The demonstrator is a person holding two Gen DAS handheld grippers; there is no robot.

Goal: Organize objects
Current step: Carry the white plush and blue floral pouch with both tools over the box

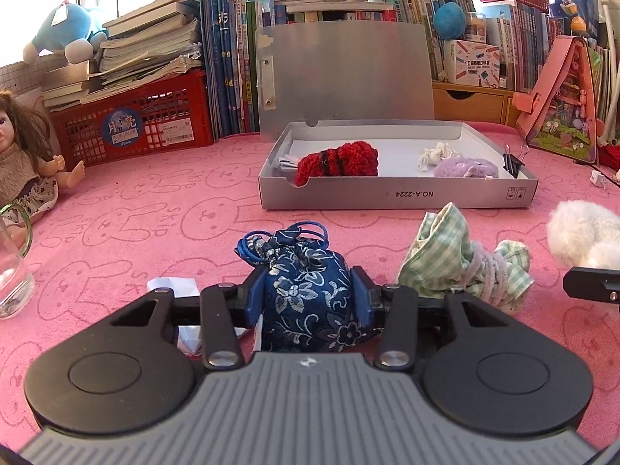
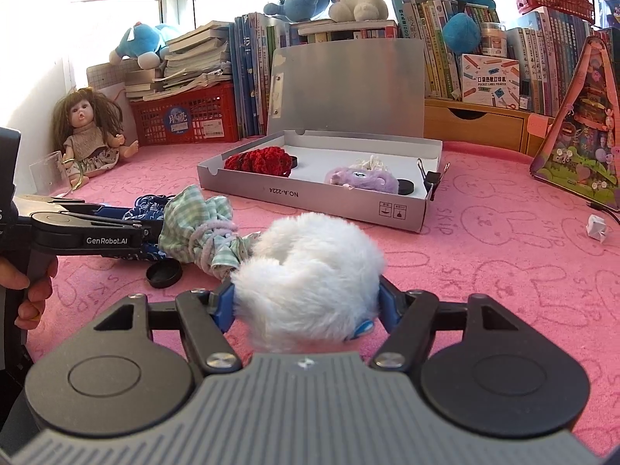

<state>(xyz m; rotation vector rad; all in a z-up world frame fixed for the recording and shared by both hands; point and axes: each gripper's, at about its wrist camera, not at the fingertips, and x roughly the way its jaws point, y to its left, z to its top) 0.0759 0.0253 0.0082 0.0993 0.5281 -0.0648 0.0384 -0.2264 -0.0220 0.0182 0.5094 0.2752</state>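
Left gripper jaws pinch the pouch and right gripper jaws pinch the puff, both near the worktop's front edge, with the open box straight ahead

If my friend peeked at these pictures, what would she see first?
Probably the fluffy white toy squeezed in the right gripper, right up close. Next, the blue flowered pouch pinched in the left gripper. Behind them, an open grey box sits on the pink bunny cloth, with a red knitted thing and a purple fuzzy toy inside.
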